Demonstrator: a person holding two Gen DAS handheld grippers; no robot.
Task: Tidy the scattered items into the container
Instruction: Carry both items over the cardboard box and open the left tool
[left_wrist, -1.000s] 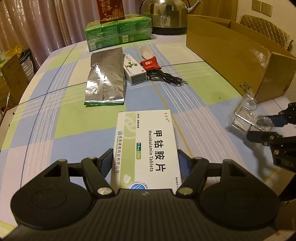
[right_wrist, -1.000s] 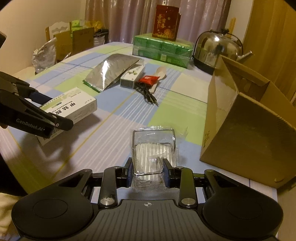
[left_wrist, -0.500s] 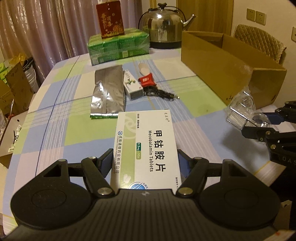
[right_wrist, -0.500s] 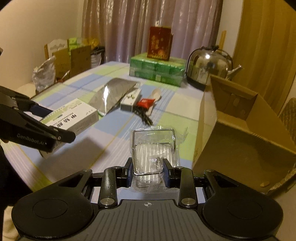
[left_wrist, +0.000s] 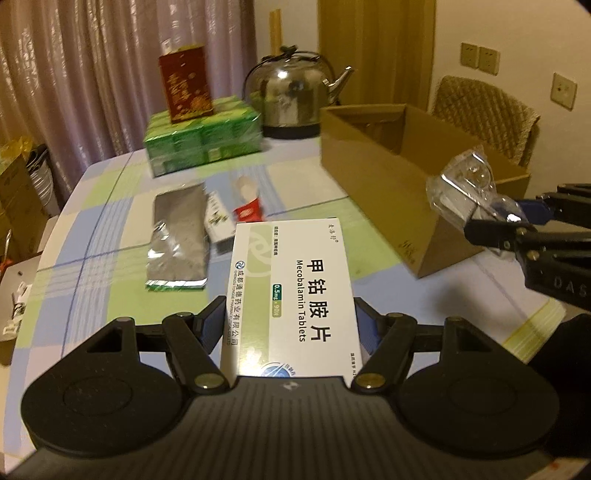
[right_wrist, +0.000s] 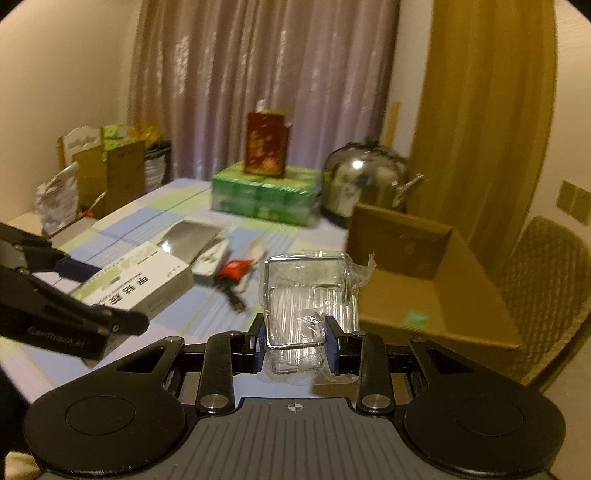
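Tablet box (left_wrist: 291, 295), white, green-trimmed

Ahead of my tool, pale mauve curtains (left_wrist: 92, 74) hang across the far wall, with a golden drape (right_wrist: 480, 110) to their right under warm, dim light. Right of the tool I see a quilted chair (left_wrist: 487, 114) beyond the checked desk (left_wrist: 110, 229), and wall sockets (left_wrist: 480, 59) on the cream wall.

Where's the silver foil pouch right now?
The silver foil pouch lies flat on the table, left of centre in the left wrist view, beside the small white box and in front of the green packs.
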